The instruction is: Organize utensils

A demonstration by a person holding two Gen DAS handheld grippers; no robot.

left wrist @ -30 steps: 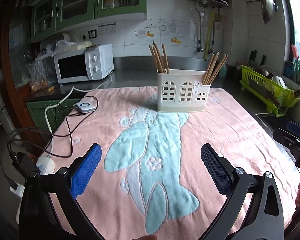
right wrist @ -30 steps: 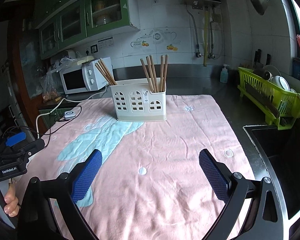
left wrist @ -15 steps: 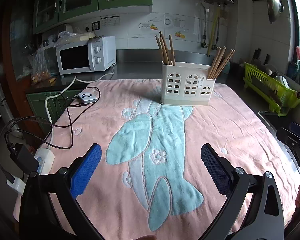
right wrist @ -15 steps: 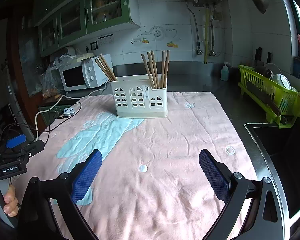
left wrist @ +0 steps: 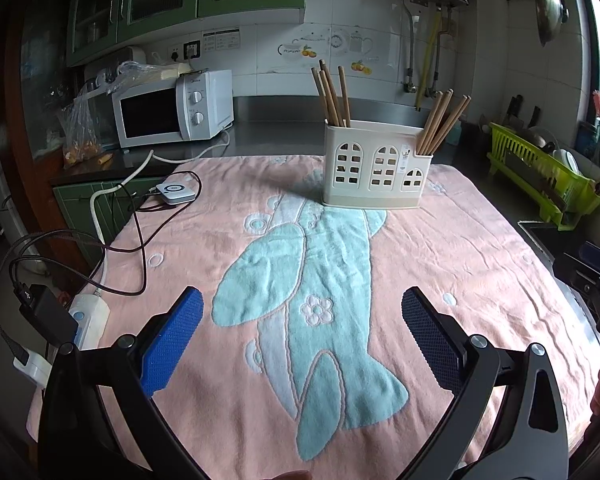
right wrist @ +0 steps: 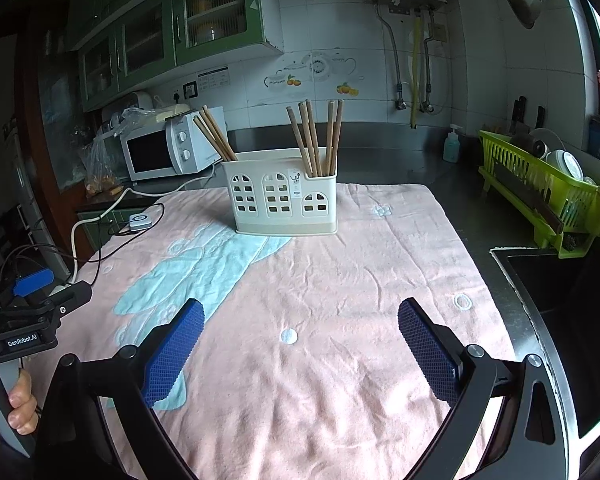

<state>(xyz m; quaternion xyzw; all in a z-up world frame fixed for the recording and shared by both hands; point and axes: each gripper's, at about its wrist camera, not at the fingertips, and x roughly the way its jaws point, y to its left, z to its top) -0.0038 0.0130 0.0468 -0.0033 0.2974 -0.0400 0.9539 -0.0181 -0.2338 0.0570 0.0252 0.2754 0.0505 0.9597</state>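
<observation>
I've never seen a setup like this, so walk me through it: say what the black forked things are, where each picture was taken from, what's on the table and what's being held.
No robot here: a person holds one hand-held claw in each hand, with a camera on each looking along its two fingers. The left camera shows the left claw; the right camera shows the right claw. Both are open and hold nothing.

On the pink towel with a blue fish pattern stands a cream plastic utensil holder with arched window cut-outs. Wooden chopsticks stand in its two end compartments. In the right camera's picture, the person's hand grips the left claw's handle.
</observation>
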